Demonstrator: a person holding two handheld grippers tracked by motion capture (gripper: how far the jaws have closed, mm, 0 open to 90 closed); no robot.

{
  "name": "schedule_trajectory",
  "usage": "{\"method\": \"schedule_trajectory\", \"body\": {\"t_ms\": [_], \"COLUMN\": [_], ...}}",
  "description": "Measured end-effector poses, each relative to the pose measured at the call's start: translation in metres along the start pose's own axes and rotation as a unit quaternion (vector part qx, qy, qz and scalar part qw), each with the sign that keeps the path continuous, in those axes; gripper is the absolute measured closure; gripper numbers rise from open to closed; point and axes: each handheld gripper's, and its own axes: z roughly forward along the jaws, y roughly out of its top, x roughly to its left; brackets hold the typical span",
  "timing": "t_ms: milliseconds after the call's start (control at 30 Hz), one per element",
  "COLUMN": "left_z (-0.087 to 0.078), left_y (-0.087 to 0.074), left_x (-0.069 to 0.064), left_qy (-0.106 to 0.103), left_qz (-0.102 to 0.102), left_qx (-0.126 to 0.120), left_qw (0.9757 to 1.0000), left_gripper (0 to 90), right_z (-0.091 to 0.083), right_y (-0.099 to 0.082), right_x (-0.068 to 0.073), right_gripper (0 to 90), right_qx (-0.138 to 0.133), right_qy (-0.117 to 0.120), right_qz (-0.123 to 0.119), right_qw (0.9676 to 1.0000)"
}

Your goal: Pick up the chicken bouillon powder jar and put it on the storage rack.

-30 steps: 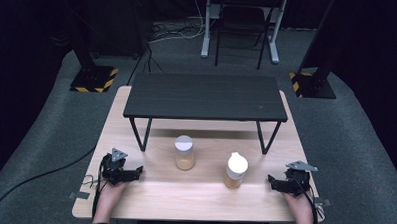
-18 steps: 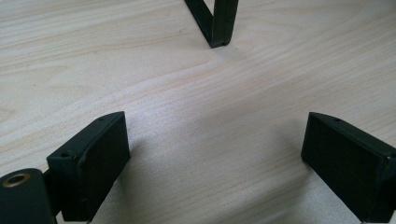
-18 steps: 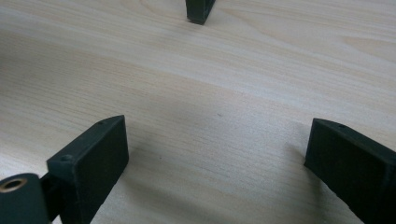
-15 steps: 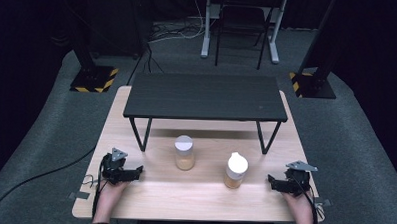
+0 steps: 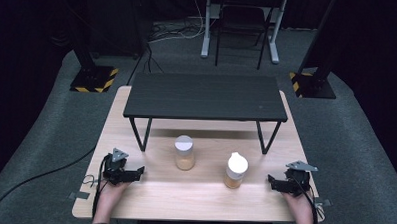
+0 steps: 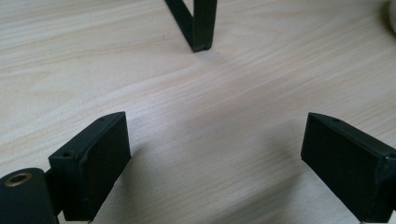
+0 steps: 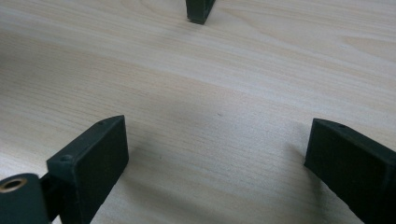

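Fingers [image 6: 93,163] of my left gripper [image 5: 137,173] stand spread wide over bare wood, nothing between them; those of my right gripper [image 5: 272,180] are just as released, pads [image 7: 91,170] apart and gripping nothing. Both tools rest low at the near corners of the light wooden table [image 5: 193,202], my hands behind them, tips turned inward toward each other. Between the two sets of tips, well clear of both, stand two small jars of tan powder. A flat-lidded jar [image 5: 184,152] stands ahead of my left fingertips and off toward the table's middle. A jar with a white domed cap [image 5: 235,170] stands nearer my right fingertips, a little off their line and not touching them. Neither jar lies within either opening. Beyond the jars, farther from my fingers, a black metal riser shelf [image 5: 206,96] spans the table; in each gripper view one of its angled legs [image 6: 196,25] plants on the wood just ahead of my open tips.
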Motion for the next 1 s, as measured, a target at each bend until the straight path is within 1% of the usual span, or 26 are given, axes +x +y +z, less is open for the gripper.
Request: {"method": "schedule_trajectory", "body": {"t_ms": [33,67,100,167,200,233,300,400,433,467,500,633,700,733,900,1000], "left_z": [-0.001,-0.001,-0.004,-0.006,-0.009,-0.010,-0.013,-0.015,-0.018,-0.018,-0.020,-0.024,-0.028,-0.028,-0.035,-0.037], "left_y": [0.000,0.000,0.000,0.000,0.003,0.004,0.005,0.005,0.006,0.006,0.008,0.009,0.011,0.011,0.017,0.019], "left_x": [0.001,0.001,0.002,0.001,-0.002,-0.003,-0.005,-0.007,-0.009,-0.009,-0.011,-0.013,-0.015,-0.015,-0.022,-0.024], "left_qy": [-0.006,-0.006,-0.014,-0.015,-0.016,-0.018,-0.024,-0.027,-0.028,-0.028,-0.031,-0.034,-0.042,-0.042,-0.053,-0.060], "left_qz": [-0.004,-0.004,-0.010,-0.006,0.002,0.005,0.006,0.008,0.013,0.013,0.018,0.021,0.024,0.024,0.036,0.037], "left_qx": [-0.004,-0.004,-0.013,-0.016,-0.020,-0.022,-0.031,-0.038,-0.041,-0.041,-0.044,-0.049,-0.055,-0.055,-0.064,-0.068], "left_qw": [1.0000,1.0000,0.9998,0.9997,0.9997,0.9996,0.9992,0.9989,0.9987,0.9987,0.9984,0.9980,0.9973,0.9973,0.9959,0.9952], "left_gripper": [7.7,7.7,7.7,7.9,7.9,7.9,7.9,8.1,8.1,8.1,8.1,8.2,8.1,8.1,8.3,8.3], "right_z": [0.000,0.000,0.000,0.000,0.000,0.000,0.000,0.000,0.000,0.000,0.000,0.000,0.000,0.000,0.000,0.000], "right_y": [0.000,0.000,0.000,0.000,0.000,0.000,0.000,0.000,0.000,0.000,0.000,0.000,0.000,0.000,0.000,0.000], "right_x": [0.000,0.000,0.000,0.000,0.000,0.000,0.000,0.000,0.000,0.000,0.000,0.000,0.000,0.000,0.000,0.000], "right_gripper": [4.9,4.9,4.9,4.9,4.9,4.9,4.9,4.9,4.9,4.8,4.9,4.9,4.9,4.9,4.8,4.8], "right_qx": [0.000,0.000,0.000,0.000,0.000,0.000,0.000,0.000,0.000,0.000,0.000,0.000,0.000,0.000,0.000,0.000], "right_qy": [0.000,0.000,0.000,0.000,0.000,0.000,0.000,0.000,0.000,0.000,0.000,0.000,0.000,0.000,0.000,0.000], "right_qz": [0.000,0.000,0.000,0.000,0.000,0.000,0.000,0.000,0.000,0.000,0.000,0.000,0.000,0.000,0.000,0.000], "right_qw": [1.0000,1.0000,1.0000,1.0000,1.0000,1.0000,1.0000,1.0000,1.0000,1.0000,1.0000,1.0000,1.0000,1.0000,1.0000,1.0000]}}
